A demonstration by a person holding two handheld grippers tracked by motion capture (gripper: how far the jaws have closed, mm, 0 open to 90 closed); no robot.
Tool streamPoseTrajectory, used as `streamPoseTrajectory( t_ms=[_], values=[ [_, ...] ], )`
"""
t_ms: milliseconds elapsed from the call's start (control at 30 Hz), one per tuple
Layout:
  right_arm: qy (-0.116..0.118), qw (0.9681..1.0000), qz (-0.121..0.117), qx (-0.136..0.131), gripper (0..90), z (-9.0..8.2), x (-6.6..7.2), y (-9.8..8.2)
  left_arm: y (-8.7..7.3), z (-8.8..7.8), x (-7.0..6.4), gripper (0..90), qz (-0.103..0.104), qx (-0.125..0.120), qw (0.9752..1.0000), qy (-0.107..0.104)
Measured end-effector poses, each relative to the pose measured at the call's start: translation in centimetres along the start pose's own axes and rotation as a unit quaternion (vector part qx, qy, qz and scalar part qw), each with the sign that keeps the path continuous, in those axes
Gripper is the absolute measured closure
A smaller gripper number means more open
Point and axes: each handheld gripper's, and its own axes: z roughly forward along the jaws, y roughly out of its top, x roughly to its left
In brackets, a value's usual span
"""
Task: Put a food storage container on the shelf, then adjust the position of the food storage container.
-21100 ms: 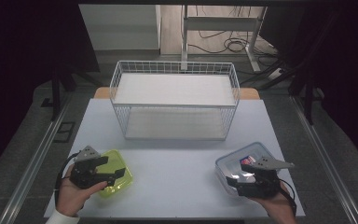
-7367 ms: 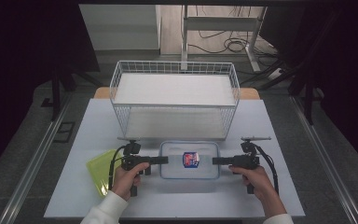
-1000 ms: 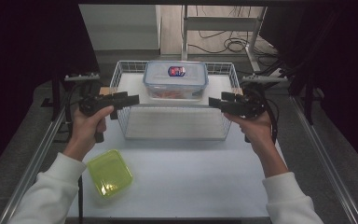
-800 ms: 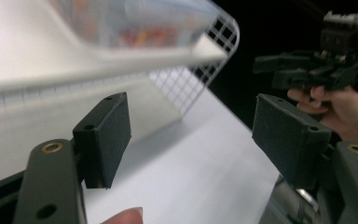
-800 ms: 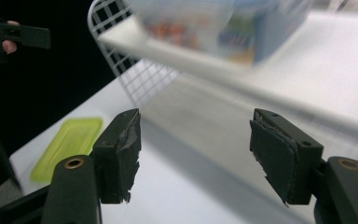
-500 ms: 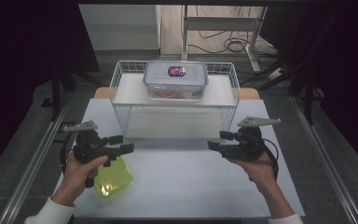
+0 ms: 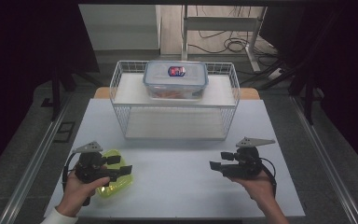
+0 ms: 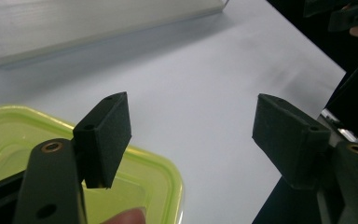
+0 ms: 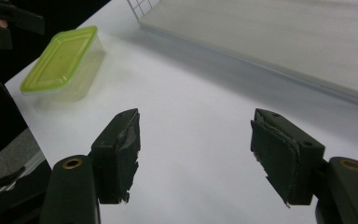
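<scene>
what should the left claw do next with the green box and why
Probably ease the left claw down and to the side of the green box so its open jaws straddle one end, then close. The clear box already sits on the wire basket, the green one lies on the table, and the left claw hangs just above its lid. The right claw is open and holds nothing.

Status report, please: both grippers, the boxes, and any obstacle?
Left gripper open, over green-lidded box. Right gripper open, holding nothing, above bare table. Clear box sits on wire basket. No obstacle seen.
</scene>
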Motion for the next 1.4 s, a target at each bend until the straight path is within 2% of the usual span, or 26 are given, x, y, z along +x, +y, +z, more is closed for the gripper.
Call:
streamPoseTrajectory(
  t_ms=[300,433,600,700,900,1033,1267,1400],
  values=[
    [-0.007,0.9999,-0.004,0.008,33.0,0.4,0.2,-0.4,-0.4,0.2,0.4,27.1,0.003,0.011,0.9999,0.006],
    [-0.009,0.9999,0.005,0.009,33.1,0.2,-0.2,-0.7,-0.5,0.1,0.6,26.9,0.000,0.010,0.9999,0.007],
    [-0.010,0.9998,0.012,0.014,33.1,0.3,-0.6,-1.0,-0.5,-0.7,0.8,26.2,0.004,0.007,0.9999,0.011],
    [-0.009,0.9998,0.013,0.015,33.1,0.3,-0.6,-1.1,-0.5,-1.1,1.0,27.1,0.007,0.019,0.9998,0.008],
    [-0.008,0.9996,0.019,0.019,33.0,0.1,-0.7,-1.2,-0.6,-2.4,1.3,27.4,0.018,0.023,0.9989,0.037],
    [-0.008,0.9995,0.021,0.023,32.9,0.2,-0.7,-1.3,-1.8,-4.0,1.6,27.3,0.017,0.031,0.9980,0.052],
    [-0.003,0.9995,0.019,0.025,32.7,0.6,-0.5,-1.0,-4.5,-6.5,2.2,26.0,0.025,0.065,0.9934,0.091],
    [-0.002,0.9995,0.018,0.026,32.7,0.8,-0.4,-0.8,-5.7,-7.4,2.9,30.2,0.015,0.077,0.9911,0.107]
  ],
)
